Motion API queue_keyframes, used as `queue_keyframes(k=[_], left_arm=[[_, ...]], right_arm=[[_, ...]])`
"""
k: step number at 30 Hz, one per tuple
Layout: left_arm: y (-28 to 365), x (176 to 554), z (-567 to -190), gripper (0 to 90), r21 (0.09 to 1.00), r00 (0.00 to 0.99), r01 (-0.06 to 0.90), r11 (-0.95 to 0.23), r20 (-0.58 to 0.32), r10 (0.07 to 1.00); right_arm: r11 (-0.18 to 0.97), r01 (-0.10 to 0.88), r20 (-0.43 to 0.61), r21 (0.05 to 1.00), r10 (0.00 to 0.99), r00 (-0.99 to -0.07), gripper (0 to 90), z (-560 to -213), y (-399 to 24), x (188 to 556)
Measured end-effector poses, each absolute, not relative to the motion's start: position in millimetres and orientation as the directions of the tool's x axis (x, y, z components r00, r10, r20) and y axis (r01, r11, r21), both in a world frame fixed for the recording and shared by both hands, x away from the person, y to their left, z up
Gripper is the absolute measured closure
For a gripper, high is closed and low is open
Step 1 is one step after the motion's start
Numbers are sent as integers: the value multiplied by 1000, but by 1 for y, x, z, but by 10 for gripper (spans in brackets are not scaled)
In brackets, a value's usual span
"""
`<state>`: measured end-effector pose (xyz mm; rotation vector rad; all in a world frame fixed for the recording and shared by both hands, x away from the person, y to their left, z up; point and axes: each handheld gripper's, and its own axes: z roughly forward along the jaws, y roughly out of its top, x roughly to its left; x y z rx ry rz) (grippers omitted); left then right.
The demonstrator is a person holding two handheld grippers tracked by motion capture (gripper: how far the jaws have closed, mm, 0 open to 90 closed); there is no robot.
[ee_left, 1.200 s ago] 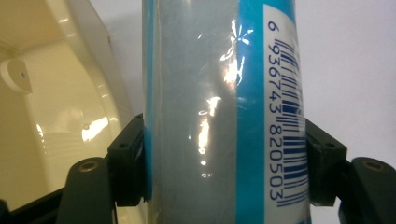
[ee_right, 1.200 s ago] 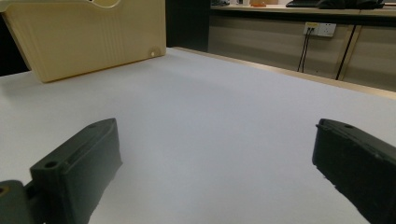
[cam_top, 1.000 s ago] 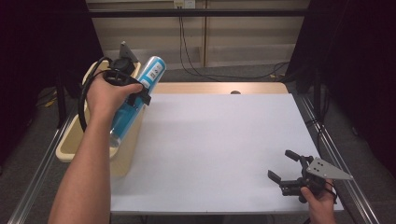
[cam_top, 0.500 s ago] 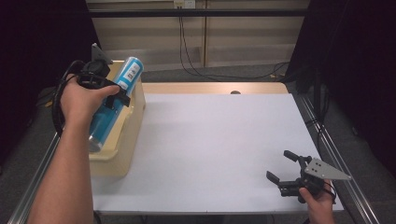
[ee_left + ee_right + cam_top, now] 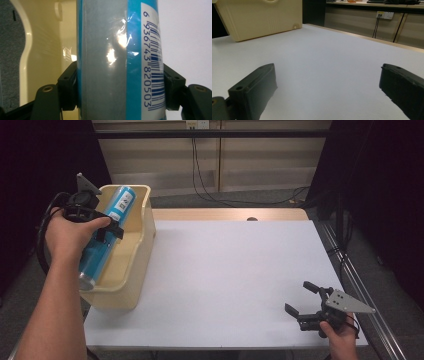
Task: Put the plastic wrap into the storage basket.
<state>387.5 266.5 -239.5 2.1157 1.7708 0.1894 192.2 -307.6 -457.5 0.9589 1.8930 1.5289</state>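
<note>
left claw [image 5: 107, 231] grasping blue cylindrical can [image 5: 107, 227] over cream plastic bin [image 5: 131, 255] | right claw [image 5: 306, 305] released above white desk [image 5: 235, 270]

This looks like a lab or test room, not a home. A plain white table [image 5: 235, 270] stands alone with dark curtains [image 5: 45, 165] hanging on both sides. Black cables [image 5: 200, 170] run down from a wall socket [image 5: 196, 124] behind it. A metal rail [image 5: 360, 285] runs along the table's right edge.
</note>
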Motion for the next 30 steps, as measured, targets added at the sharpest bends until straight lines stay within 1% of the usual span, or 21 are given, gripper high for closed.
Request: queue_keyframes(k=[12, 30], left_arm=[[283, 381, -251, 318, 363, 167, 925, -109, -132, 977], [281, 383, -273, 317, 338, 142, 937, -90, -132, 981]], right_arm=[[113, 200, 36, 973, 786, -617, 10, -458, -307, 192], [112, 203, 38, 973, 787, -616, 10, -458, -307, 192]])
